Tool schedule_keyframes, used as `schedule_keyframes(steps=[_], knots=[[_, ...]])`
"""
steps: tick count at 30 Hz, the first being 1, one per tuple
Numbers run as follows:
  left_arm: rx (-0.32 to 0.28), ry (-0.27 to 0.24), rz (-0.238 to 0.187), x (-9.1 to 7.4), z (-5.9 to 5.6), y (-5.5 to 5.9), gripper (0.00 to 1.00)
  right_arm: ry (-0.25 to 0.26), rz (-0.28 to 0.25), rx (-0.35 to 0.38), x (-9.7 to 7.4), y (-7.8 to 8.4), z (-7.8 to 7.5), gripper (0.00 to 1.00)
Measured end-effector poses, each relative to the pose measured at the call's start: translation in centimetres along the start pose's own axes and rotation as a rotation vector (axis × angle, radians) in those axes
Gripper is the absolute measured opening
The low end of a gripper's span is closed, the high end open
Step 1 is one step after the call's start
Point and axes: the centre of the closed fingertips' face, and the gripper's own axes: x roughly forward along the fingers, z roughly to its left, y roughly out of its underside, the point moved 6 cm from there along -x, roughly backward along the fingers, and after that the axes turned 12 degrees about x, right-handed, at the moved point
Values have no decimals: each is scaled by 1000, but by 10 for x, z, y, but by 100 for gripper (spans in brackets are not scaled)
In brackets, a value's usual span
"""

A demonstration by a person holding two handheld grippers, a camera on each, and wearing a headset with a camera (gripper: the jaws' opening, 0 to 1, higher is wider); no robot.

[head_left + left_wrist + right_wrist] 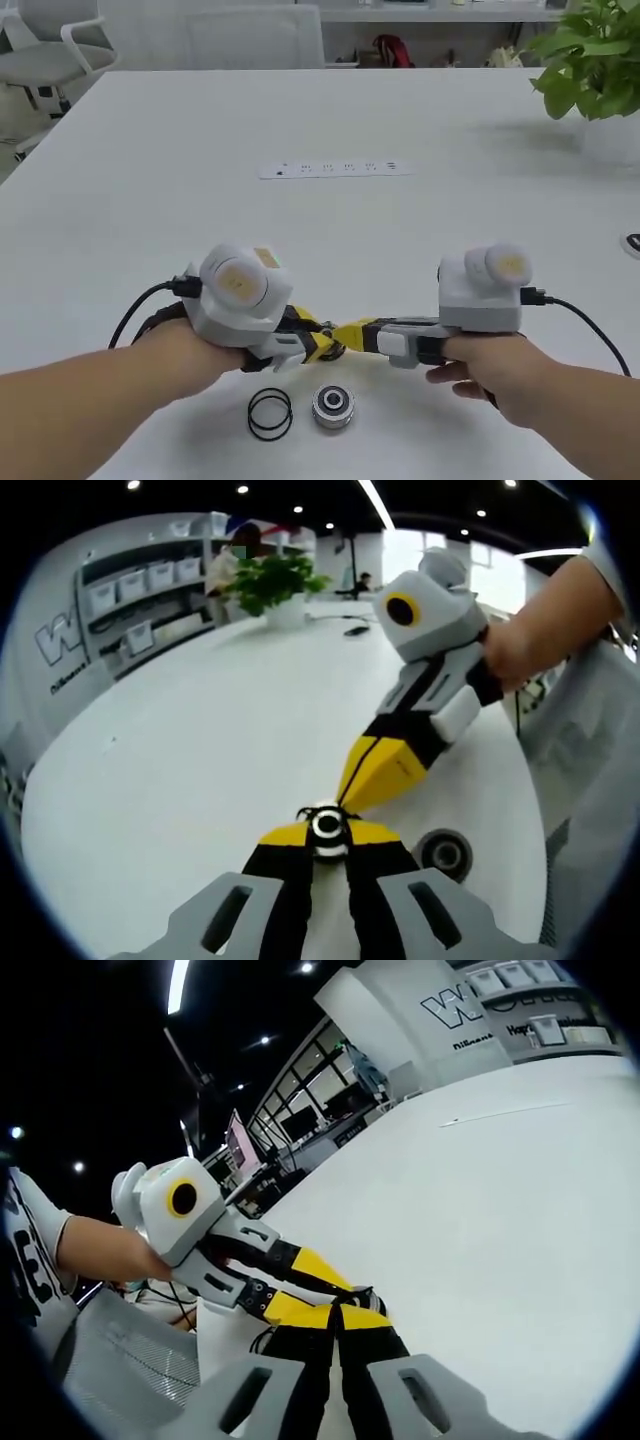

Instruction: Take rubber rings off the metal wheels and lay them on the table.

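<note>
The left tool (327,834) clamps a metal wheel (327,824); what the right tool (346,798) pinches there is hidden. The potted plant (590,55) is cut off by the edge.

White matte tabletop (200,180) lies before me. A flat white socket strip (335,169) lies at its centre, well ahead. A green leafy potted plant (590,55) stands at my far right corner. A grey swivel office chair (45,45) stands beyond the far left edge. Wall shelving with pale storage bins (125,590) stands beyond the table.

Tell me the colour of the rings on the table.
Black; the rubber rings show best in head view.
</note>
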Motion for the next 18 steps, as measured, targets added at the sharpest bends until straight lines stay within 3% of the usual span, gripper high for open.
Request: schedule_keyframes(steps=[18], knots=[[-12,-9,-2,0,0,0,12,-42,2,12,-2,1,8,0]])
